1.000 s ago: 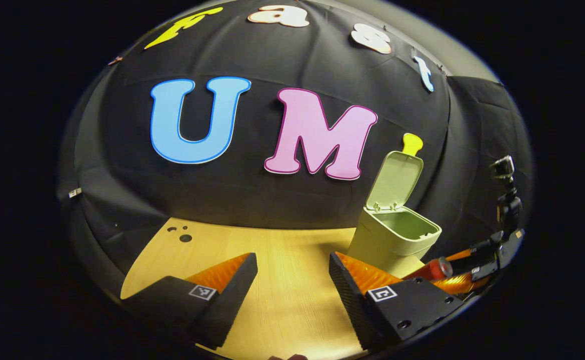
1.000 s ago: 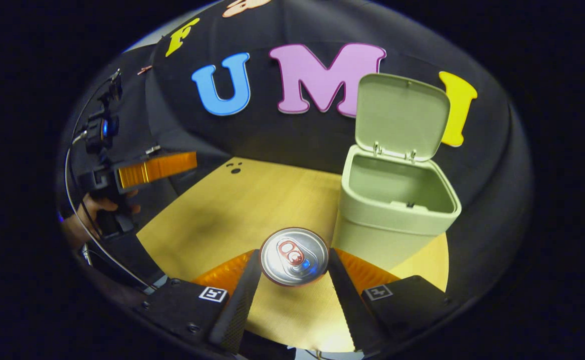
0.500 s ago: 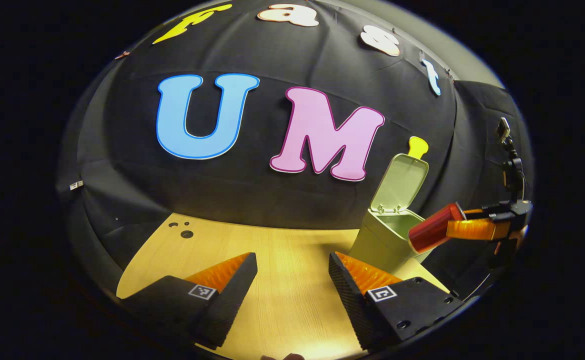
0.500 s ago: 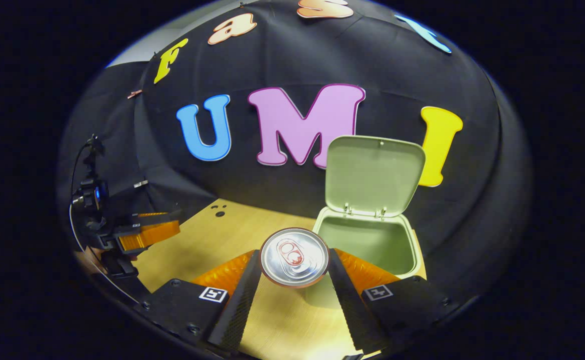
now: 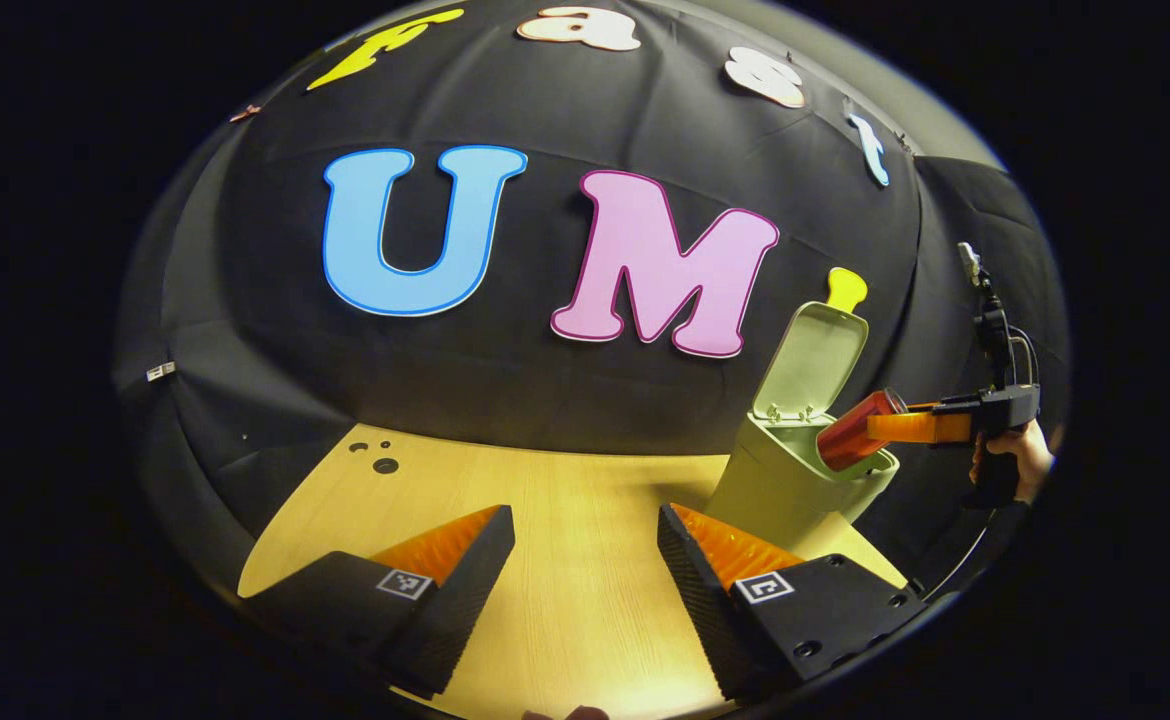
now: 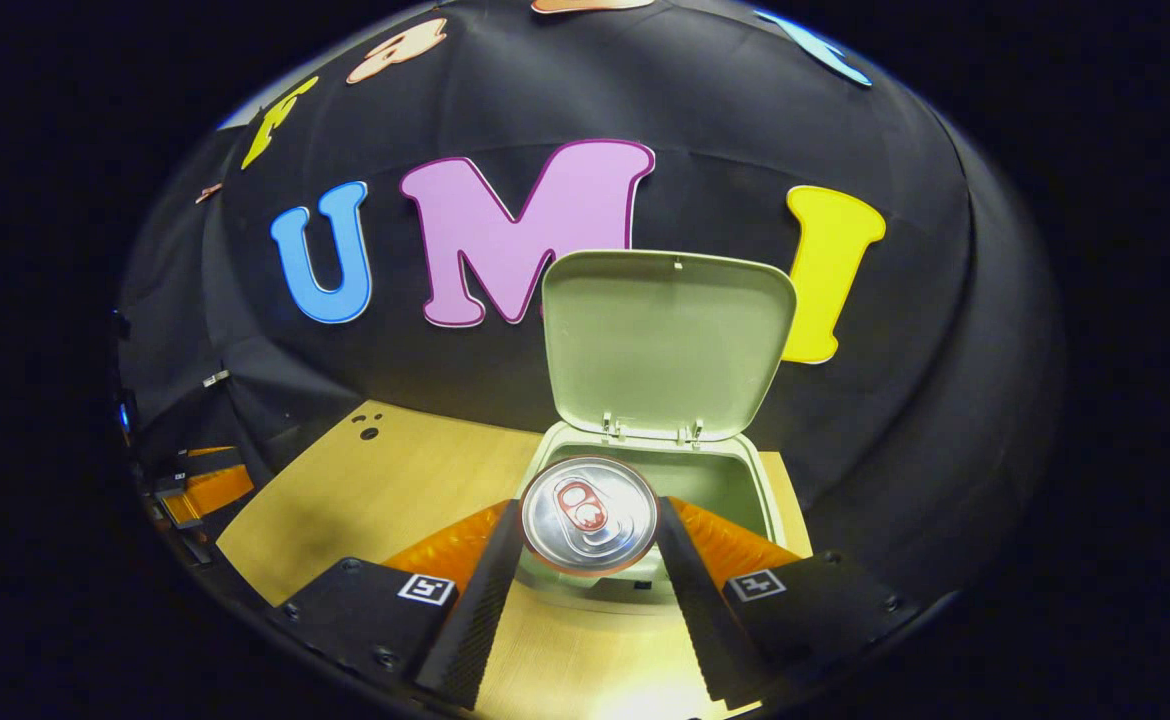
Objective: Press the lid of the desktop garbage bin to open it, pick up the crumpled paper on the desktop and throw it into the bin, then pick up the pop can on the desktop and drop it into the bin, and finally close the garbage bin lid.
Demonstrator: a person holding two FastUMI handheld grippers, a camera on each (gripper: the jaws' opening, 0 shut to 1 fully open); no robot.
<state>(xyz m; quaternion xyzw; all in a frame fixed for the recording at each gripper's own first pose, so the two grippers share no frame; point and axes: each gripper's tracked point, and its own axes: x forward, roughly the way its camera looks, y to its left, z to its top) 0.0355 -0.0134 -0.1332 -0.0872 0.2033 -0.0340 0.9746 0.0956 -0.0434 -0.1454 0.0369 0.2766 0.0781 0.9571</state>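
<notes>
**Now: can over the open bin**

My right tongs (image 6: 587, 545) pinch the red pop can (image 6: 588, 514) at both sides, its top facing me, above the mouth of the green garbage bin (image 6: 757, 490); the lid (image 6: 667, 342) stands upright at 12 o'clock. My left tongs (image 5: 585, 560) hang spread over the wooden surface (image 5: 565, 500), with the bin at 2 o'clock.

We see the pale green bin (image 6: 757, 478) at the table's far right, lid (image 6: 667, 340) upright and open. The red can (image 6: 588, 515) hangs tilted over its mouth, silver top facing us.
</notes>
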